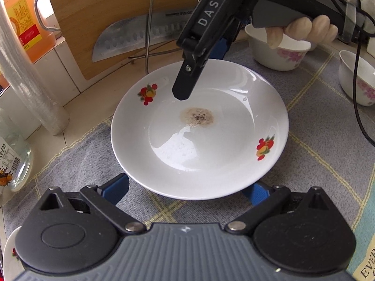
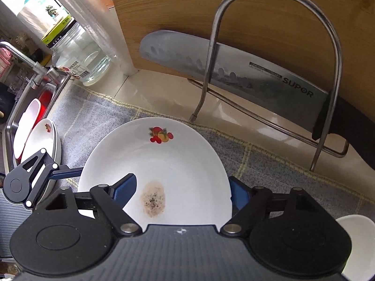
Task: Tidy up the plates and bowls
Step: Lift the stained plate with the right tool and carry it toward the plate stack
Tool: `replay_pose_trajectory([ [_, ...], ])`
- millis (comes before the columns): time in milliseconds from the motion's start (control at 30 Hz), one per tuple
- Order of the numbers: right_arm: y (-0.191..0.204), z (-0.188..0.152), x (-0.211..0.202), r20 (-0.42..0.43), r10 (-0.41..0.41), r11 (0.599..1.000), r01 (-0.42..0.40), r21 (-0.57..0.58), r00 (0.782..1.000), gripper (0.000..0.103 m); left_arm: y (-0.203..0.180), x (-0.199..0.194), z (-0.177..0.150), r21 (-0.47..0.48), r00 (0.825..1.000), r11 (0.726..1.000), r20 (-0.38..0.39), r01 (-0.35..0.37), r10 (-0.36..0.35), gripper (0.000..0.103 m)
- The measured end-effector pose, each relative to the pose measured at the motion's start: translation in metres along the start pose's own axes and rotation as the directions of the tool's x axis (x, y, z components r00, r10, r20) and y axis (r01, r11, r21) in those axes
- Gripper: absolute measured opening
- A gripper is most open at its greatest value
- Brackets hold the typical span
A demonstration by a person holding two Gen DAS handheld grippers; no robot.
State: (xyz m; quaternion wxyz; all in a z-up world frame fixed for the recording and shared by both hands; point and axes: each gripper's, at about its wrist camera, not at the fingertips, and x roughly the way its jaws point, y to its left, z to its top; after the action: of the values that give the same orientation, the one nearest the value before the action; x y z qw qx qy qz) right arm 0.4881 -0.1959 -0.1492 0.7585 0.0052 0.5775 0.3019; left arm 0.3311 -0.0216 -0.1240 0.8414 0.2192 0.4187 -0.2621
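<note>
Plate (image 1: 199,128) white, fruit decals on the rim, brown speckled stain at centre, sits on the grey checked cloth (image 1: 316,145). Your left gripper (image 1: 189,187) is spread wide, and the plate's near rim lies between its blue pads (image 1: 117,187), one each side; I can't tell if they touch. Your right gripper (image 2: 182,192) is also released: its left pad hangs over the plate's inside, the right pad sits just outside the rim, so the rim edge falls between its jaws, not clamped. In the left wrist view your right gripper comes in over the far rim, held in a gloved hand (image 1: 304,30). Beyond your left jaws, to the right, two floral bowls (image 1: 279,49) stand on the cloth. Ahead of your right jaws: wire rack (image 2: 269,70), cleaver (image 2: 234,75), wooden board (image 2: 211,11). Left of them, a stack of plates (image 2: 39,140) by the sink and a glass jar (image 2: 79,53).
</note>
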Motion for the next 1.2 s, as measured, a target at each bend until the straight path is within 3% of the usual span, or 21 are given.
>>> replay_pose_trajectory([
  [167,-0.007,-0.002,0.002,-0.025,0.047,0.999,-0.046,0.028,0.999,0.085,0.001,0.0,0.0,0.002,1.0,1.0,0.004,0.015,-0.015,0.102],
  [567,-0.004,-0.004,-0.002,-0.018,0.055,0.998,-0.055,0.015,0.998,0.085,0.004,0.002,0.002,0.016,0.999,0.999,-0.001,0.036,-0.036,0.102],
  [1200,0.025,-0.006,-0.021,0.004,0.048,0.998,-0.047,-0.05,0.999,0.085,0.0,-0.028,-0.007,0.007,1.0,1.0,0.025,-0.012,0.011,0.101],
])
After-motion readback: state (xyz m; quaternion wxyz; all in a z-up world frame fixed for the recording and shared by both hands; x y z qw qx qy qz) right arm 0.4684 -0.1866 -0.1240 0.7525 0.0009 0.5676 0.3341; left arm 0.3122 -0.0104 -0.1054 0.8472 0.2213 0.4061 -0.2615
